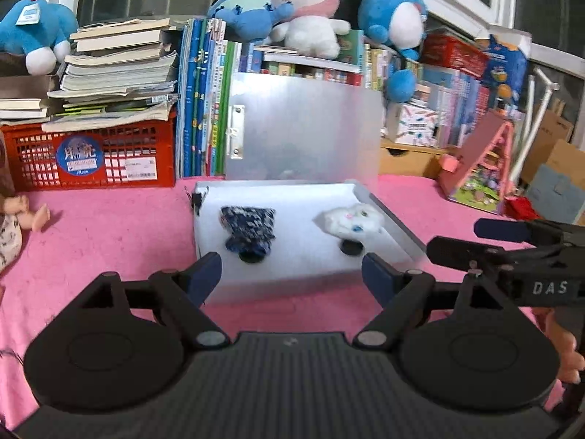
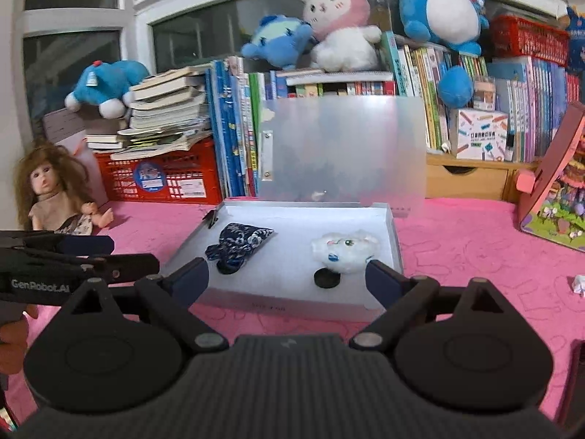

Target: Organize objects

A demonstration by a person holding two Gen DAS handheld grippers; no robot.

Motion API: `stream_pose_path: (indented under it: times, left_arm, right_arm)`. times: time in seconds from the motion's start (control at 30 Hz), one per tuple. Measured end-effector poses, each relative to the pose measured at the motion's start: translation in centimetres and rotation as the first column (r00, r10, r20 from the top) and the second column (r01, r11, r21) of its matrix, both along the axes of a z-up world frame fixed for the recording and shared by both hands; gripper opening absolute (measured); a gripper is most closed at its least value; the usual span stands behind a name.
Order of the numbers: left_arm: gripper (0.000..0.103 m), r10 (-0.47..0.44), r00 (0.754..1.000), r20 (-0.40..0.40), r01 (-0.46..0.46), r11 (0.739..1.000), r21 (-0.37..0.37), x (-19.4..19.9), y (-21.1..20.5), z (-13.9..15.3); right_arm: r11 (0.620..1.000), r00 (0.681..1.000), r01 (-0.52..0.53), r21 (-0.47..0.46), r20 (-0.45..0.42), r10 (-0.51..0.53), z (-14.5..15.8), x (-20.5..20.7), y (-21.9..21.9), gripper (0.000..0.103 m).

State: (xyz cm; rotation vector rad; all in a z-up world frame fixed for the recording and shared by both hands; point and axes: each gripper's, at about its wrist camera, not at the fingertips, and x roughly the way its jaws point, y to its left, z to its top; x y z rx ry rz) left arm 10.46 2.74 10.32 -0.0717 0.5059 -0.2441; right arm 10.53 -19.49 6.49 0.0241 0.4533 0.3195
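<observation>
A shallow white rectangular box point(image 2: 393, 241) with thin upright walls lies open on a pink, fuzzy cloth-covered surface point(image 2: 457, 256), its frosted translucent lid point(image 2: 343, 146) standing upright along the far edge, with a metal hinge strip down the lid's left side. Inside, on the smooth white floor, two soft items rest well apart: a crumpled navy fabric pouch with a white floral print point(image 2: 237, 243) at the left, and a fluffy white plush toy with small coloured eyes point(image 2: 345, 248) at the right. A flat black round disc point(image 2: 326, 278) lies touching the front of the plush; a similar dark disc sits partly under the pouch's front edge. The left gripper point(image 1: 291, 274) hovers before the box's near wall, its blue-padded fingers spread wide with nothing between them. The right gripper point(image 2: 287, 280) is likewise spread apart and empty, short of the box front. Each matte black, ribbed tool shows at the edge of the other's view. Behind stand a red lattice plastic crate point(image 2: 164, 179) under stacked paperbacks, upright books, plush animals, and a long-haired doll point(image 2: 55, 197) at the left.
</observation>
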Motion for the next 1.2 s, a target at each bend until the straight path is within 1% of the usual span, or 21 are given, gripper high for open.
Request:
stream_pose_path:
  times: [0.17,0.33,0.53,0.67,0.8,0.87,0.93,0.97,1.0,1.03,1.1,1.2]
  left_arm:
    - [0.087,-0.024,0.999,0.041,0.024,1.0,0.003,-4.1,0.0,-1.2]
    - [0.087,-0.048,0.997,0.066,0.048,0.999,0.001,-7.9,-0.3,-2.7]
    - [0.087,-0.069,0.995,0.075,0.066,0.997,0.042,-12.4,-1.3,-5.9]
    - [0.087,-0.053,0.997,0.063,0.049,0.997,0.051,-14.5,-1.6,-7.9]
    - [0.086,-0.041,0.997,0.06,0.038,0.998,0.047,-16.0,-1.6,-9.1]
    - [0.083,-0.042,0.997,0.071,0.038,0.998,0.054,-16.7,-1.7,-9.4]
    - [0.075,-0.051,0.996,0.076,0.047,0.997,0.055,-17.1,-1.8,-9.4]
    - [0.073,-0.057,0.996,0.075,0.053,0.997,0.062,-17.4,-2.0,-9.6]
    - [0.067,-0.062,0.995,0.073,0.057,0.996,0.071,-17.6,-2.1,-9.6]
    - [0.063,-0.065,0.995,0.071,0.058,0.995,0.086,-17.8,-2.3,-9.8]
    - [0.062,-0.062,0.996,0.067,0.055,0.993,0.102,-18.0,-2.4,-10.1]
    - [0.059,-0.047,0.998,0.043,0.042,0.994,0.102,-18.0,-2.3,-10.5]
  right_arm:
    - [0.998,1.0,-0.006,0.06,-0.018,0.008,-1.9,-2.6,-0.7,0.098]
    - [0.998,0.999,0.039,0.052,-0.037,-0.037,-4.1,-4.8,-1.5,0.098]
    - [0.992,0.992,0.105,0.066,-0.071,-0.1,-6.8,-7.1,-2.6,0.098]
    - [0.988,0.988,0.146,0.049,-0.059,-0.143,-8.0,-8.3,-2.9,0.098]
    - [0.984,0.983,0.176,0.003,-0.047,-0.176,-8.9,-8.5,-2.9,0.098]
    - [0.983,0.982,0.183,-0.021,-0.051,-0.184,-9.2,-8.3,-2.8,0.098]
    - [0.98,0.979,0.193,-0.04,-0.053,-0.195,-9.6,-8.1,-2.7,0.098]
    - [0.98,0.979,0.195,-0.046,-0.055,-0.197,-9.7,-8.1,-2.7,0.098]
    - [0.979,0.978,0.197,-0.05,-0.057,-0.199,-9.8,-8.0,-2.7,0.098]
    - [0.979,0.978,0.198,-0.052,-0.06,-0.201,-10.0,-7.9,-2.7,0.097]
    - [0.978,0.977,0.199,-0.054,-0.066,-0.202,-10.1,-7.6,-2.7,0.097]
    - [0.977,0.975,0.206,-0.062,-0.067,-0.21,-10.2,-7.3,-2.7,0.096]
